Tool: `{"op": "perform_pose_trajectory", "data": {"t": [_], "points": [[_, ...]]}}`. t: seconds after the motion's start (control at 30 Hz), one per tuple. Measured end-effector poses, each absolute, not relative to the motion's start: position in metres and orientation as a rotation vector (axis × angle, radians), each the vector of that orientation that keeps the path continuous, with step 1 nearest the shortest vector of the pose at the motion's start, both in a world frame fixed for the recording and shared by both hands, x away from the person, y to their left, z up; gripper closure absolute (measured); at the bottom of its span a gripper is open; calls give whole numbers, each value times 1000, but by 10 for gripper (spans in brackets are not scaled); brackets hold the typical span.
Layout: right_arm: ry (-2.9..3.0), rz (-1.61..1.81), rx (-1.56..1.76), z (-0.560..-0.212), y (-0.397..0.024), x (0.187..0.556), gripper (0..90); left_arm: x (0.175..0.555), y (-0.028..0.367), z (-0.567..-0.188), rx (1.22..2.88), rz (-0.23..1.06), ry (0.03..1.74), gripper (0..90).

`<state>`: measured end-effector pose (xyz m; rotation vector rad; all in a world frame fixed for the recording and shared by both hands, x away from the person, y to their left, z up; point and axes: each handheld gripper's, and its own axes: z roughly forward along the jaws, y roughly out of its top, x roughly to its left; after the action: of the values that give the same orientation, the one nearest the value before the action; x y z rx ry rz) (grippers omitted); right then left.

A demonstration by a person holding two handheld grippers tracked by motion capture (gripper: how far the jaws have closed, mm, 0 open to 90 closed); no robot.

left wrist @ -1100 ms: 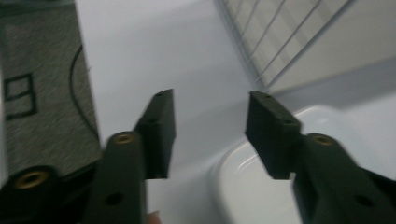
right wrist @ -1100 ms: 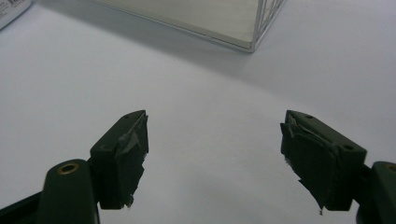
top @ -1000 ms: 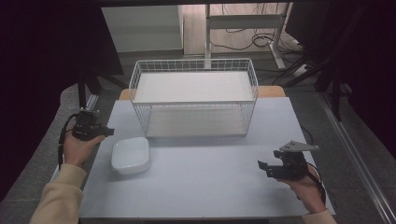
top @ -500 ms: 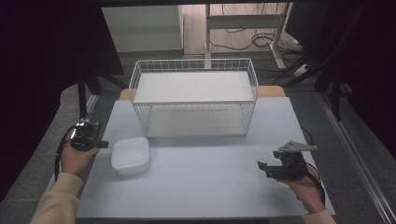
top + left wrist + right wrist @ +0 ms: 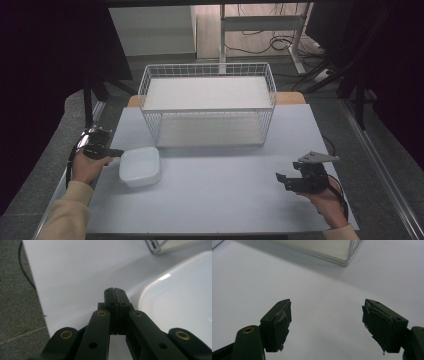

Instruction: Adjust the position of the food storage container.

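At the left edge of the table: the left gripper [image 5: 116,153] lies low over the pale grey tabletop [image 5: 220,200], held in the person's left hand [image 5: 87,167], its black jaws pointing toward the table's middle.
Left fingers: pressed flat together with nothing between them; in the left gripper view the two pads [image 5: 115,295] meet along a thin seam.
Thing nearest the left fingertips: a shallow white plastic container [image 5: 140,165] with rounded corners, sitting open side up on the tabletop.
Place of the container: just beside the closed fingertips, on the side toward the table's middle; in the left gripper view its glossy rim [image 5: 175,305] curves past just right of the tips, and whether tip and rim touch I cannot tell.
Long axis of the container: nearly square from above, so no clear long axis; its sides run roughly in line with the table's edges.
Beyond the fingertips: a white wire basket [image 5: 207,107] stands on the far half of the table, its long side running across the table, well apart from both grippers.
Right gripper [image 5: 281,178]: held in the right hand [image 5: 327,200] near the table's front right corner, pointing left toward the table's middle.
Right fingers: wide apart over bare tabletop, nothing between them; their taped pads [image 5: 283,317] look ragged at the edges.
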<state>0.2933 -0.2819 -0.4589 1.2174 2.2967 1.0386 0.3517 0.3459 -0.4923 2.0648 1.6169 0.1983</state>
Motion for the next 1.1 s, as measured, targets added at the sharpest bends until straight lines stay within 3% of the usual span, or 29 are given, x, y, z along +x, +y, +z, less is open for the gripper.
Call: {"op": "perform_pose_trajectory", "data": {"t": [1.1], "points": [[2297, 1042, 1205, -457, -280, 292, 233, 314, 307, -503, 2089, 91, 1502, 900]]}}
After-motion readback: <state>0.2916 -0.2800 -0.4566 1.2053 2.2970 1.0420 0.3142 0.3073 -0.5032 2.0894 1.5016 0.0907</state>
